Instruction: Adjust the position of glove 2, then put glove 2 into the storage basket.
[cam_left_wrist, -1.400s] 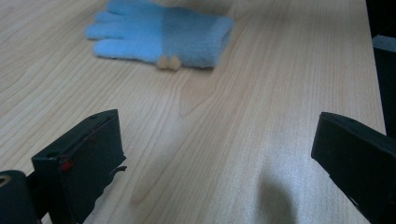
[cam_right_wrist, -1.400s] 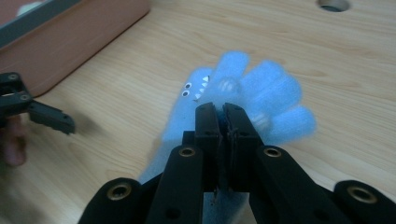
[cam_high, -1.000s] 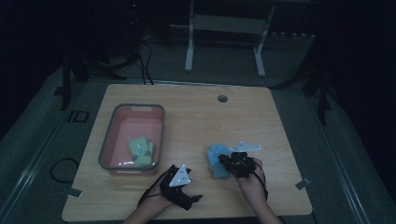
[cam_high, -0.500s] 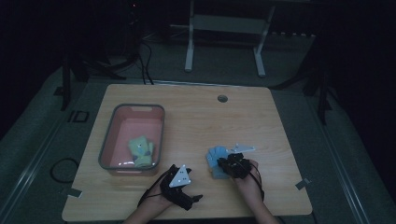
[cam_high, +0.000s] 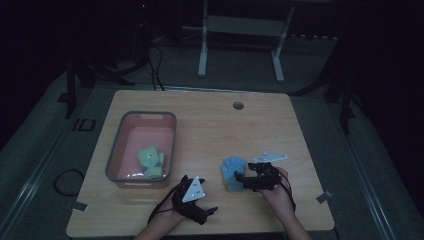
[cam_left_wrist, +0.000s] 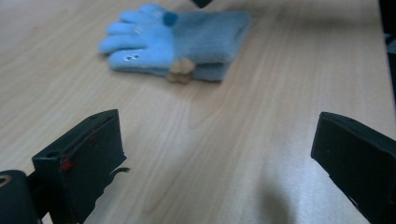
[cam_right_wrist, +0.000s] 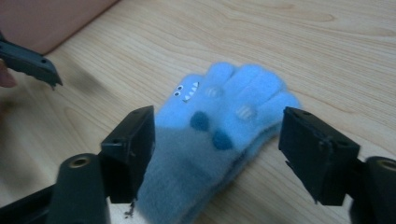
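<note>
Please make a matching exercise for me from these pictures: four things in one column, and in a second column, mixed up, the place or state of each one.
Things:
1. blue gloves
2. green gloves
3. pink tub
4. left gripper

Places or states:
A. lying inside the tub
B. on the left part of the table
C. jaws open over bare wood, nothing between them
D. lying on the table between the open jaws of the right gripper

Right pairs: 1-D, 2-A, 3-B, 4-C
</note>
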